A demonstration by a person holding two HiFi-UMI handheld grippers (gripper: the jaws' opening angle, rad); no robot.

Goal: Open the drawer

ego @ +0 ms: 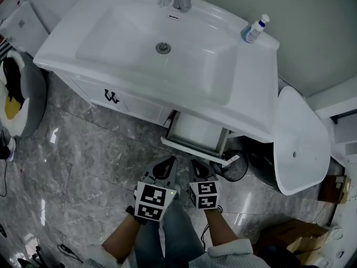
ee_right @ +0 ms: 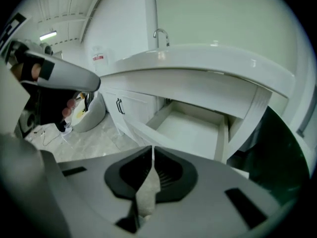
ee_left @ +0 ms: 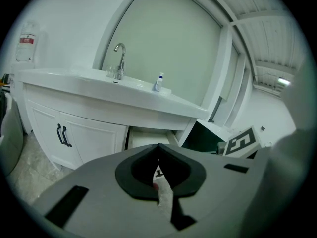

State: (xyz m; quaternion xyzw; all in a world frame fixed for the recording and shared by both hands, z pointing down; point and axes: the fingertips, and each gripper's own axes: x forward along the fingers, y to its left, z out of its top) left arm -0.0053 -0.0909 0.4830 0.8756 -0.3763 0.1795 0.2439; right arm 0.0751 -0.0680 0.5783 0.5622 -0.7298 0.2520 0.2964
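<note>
Above the open drawer [ego: 195, 130], bottle [ego: 255, 29], label unreadable

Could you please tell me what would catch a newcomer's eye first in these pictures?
The open drawer stands out first, pulled out and bare inside, under the right part of the white vanity top. Just in front of it, low in the head view, the left gripper and right gripper sit side by side, fingers together, holding nothing. A small bottle stands on the top's far right corner.
</note>
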